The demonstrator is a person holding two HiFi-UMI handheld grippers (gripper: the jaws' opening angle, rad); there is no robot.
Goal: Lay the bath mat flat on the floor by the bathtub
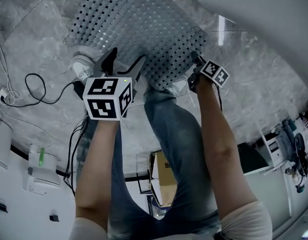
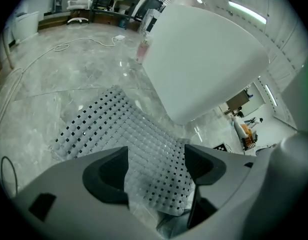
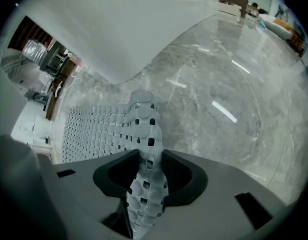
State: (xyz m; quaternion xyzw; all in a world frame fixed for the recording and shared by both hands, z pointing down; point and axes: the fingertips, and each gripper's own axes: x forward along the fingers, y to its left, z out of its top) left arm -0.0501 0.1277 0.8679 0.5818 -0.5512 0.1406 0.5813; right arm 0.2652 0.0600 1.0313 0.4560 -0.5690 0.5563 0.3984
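A grey perforated bath mat (image 1: 139,24) lies on the marble floor beside the white bathtub (image 1: 264,9). My left gripper (image 1: 125,61) is at the mat's near left edge. In the left gripper view its jaws (image 2: 156,166) stand wide apart, and the mat (image 2: 119,129) spreads out between and beyond them, its near edge slightly lifted. My right gripper (image 1: 195,63) is at the near right corner. In the right gripper view it (image 3: 150,169) is shut on a raised fold of the mat (image 3: 94,129), which runs up between the pads. The tub (image 3: 119,29) curves just behind.
The person's jeans-clad legs (image 1: 179,134) and white shoes (image 1: 83,64) stand at the mat's near edge. Black and white cables (image 1: 39,86) trail over the floor at left. A cardboard box (image 1: 166,176) and white fixtures (image 1: 39,169) are behind. A pink bottle (image 2: 143,49) stands by the tub.
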